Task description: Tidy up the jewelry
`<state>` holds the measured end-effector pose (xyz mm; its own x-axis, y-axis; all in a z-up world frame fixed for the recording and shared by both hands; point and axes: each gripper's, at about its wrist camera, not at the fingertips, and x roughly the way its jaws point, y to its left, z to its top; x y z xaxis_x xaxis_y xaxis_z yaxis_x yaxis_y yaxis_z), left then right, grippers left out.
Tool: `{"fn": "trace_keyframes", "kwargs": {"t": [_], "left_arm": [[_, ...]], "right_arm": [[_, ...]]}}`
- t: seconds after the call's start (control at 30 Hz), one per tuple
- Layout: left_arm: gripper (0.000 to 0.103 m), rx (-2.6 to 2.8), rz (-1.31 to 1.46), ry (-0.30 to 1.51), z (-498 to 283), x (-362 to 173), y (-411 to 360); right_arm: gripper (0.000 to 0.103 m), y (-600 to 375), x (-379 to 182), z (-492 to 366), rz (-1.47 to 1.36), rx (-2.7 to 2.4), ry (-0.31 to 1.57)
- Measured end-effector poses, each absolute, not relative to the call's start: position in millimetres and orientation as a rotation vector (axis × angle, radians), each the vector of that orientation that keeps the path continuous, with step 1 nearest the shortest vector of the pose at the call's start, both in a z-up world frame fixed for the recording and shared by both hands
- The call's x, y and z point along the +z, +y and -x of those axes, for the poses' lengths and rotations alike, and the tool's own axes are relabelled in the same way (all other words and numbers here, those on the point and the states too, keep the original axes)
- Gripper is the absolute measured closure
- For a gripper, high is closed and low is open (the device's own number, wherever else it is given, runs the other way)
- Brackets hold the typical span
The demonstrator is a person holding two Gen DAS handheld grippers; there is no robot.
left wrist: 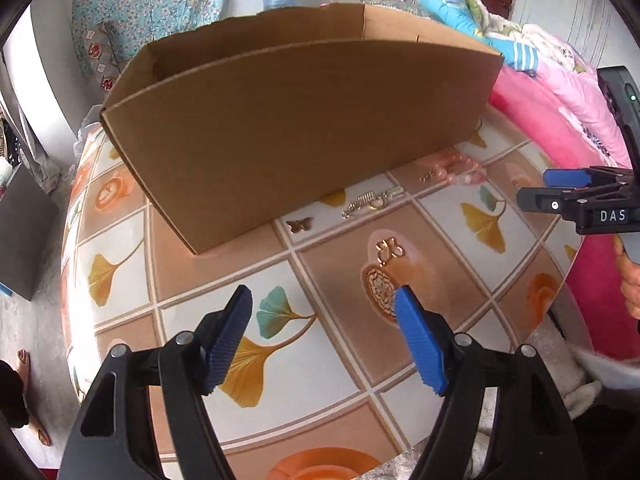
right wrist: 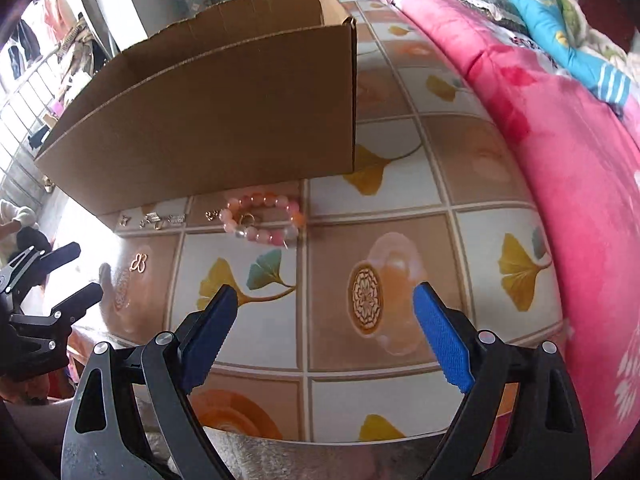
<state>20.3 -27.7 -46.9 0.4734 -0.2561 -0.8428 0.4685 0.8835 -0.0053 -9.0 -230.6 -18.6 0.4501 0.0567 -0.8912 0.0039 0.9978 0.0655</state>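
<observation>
On the tiled-pattern table (left wrist: 120,240) a cardboard box (left wrist: 304,128) stands open at the top, and the jewelry lies in a loose row along the foot of its near wall. Going left to right in the left wrist view: a small butterfly charm (left wrist: 300,224), a silvery chain clasp piece (left wrist: 370,202), then a pink bead bracelet (left wrist: 460,170) at the right end, with a gold butterfly-shaped ring (left wrist: 390,249) lying apart from the row, nearer the camera.

The left gripper (left wrist: 324,340) hangs above the table with its jaws spread wide and nothing between them. The gold ring lies just ahead of its tips and a little to the right, close to the right-hand blue pad, so this hand looks the nearer one for that piece (a judgement from the picture, no more).

The right gripper (right wrist: 324,336) is likewise wide open and empty. From its own camera the bead bracelet (right wrist: 262,220) lies straight ahead beyond the tips, slightly left of centre, its longer spread running left to right across the line of the jaws and touching or nearly touching the box's foot. The right hand seems the better placed for the bracelet, and the box (right wrist: 224,108) waits directly behind it.

The only readable writing is "DAS" in white on the black body of the right gripper (left wrist: 568,184), seen from the left wrist view. No label shows on the box.
</observation>
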Motion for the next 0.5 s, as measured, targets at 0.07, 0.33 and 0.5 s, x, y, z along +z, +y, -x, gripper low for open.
{"fn": "trace_keyframes", "kwargs": {"t": [0.07, 0.33, 0.5], "left_arm": [[0.031, -0.433, -0.240, 1.003, -22.6, -54.6, -29.2], [0.004, -0.368, -0.252, 1.032, -29.5, -64.8, -28.0], [0.004, -0.376, -0.249, 1.055, -32.8, -64.4, -26.5]], "right_arm": [[0.015, -227.6, -25.1, 7.4, -0.028, 0.034, 1.116], [0.008, -222.6, -41.0, 5.9, 0.042, 0.071, 1.111], [0.007, -229.6, -49.2, -7.5, 0.062, 0.104, 1.132]]}}
